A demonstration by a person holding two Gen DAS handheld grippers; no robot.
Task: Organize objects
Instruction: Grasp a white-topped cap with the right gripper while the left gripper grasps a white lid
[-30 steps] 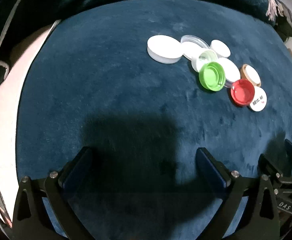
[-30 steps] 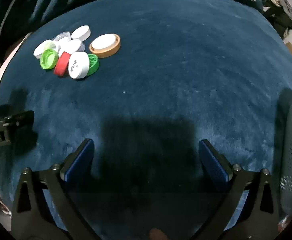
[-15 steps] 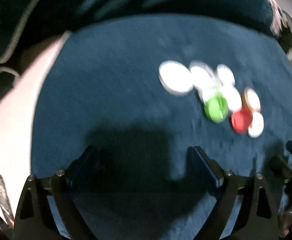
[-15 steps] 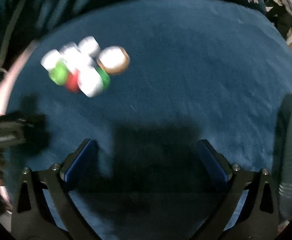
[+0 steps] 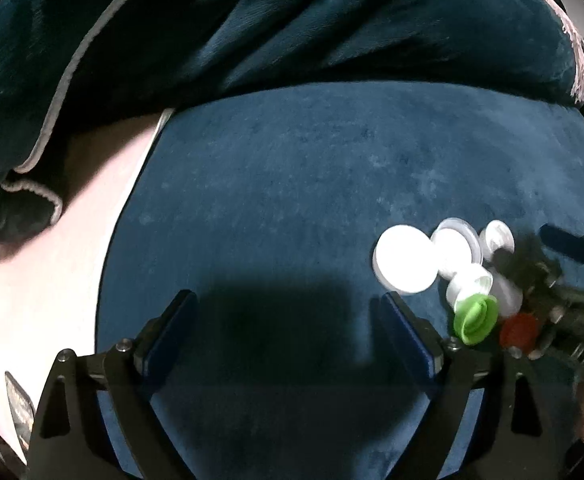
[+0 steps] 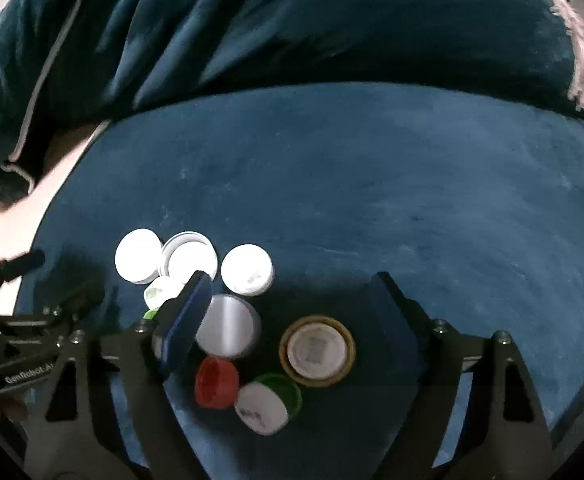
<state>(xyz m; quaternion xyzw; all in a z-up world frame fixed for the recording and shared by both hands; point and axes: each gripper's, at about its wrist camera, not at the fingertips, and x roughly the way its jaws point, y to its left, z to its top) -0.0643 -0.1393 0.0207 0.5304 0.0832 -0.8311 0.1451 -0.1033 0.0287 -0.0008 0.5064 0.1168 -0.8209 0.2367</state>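
Note:
A cluster of jar lids lies on a dark blue velvet cushion (image 6: 372, 184). In the right wrist view my right gripper (image 6: 287, 300) is open above the cluster, with a tan-rimmed lid (image 6: 318, 350), a grey-white lid (image 6: 227, 326), a red lid (image 6: 216, 382) and a white lid on a green one (image 6: 261, 408) between its fingers. More white lids (image 6: 247, 269) lie beyond. In the left wrist view my left gripper (image 5: 285, 312) is open and empty over bare cushion, left of the white lid (image 5: 406, 258), green lid (image 5: 475, 318) and red lid (image 5: 520, 330).
A rumpled dark teal blanket with grey piping (image 5: 251, 28) is piled behind the cushion. A pale pink surface (image 5: 31, 280) lies to the left. The right gripper's body (image 5: 564, 292) shows at the right of the left wrist view.
Both grippers have moved forward and down towards the lids. The right gripper now straddles the cluster, which was far off to its upper left. Both stay open.

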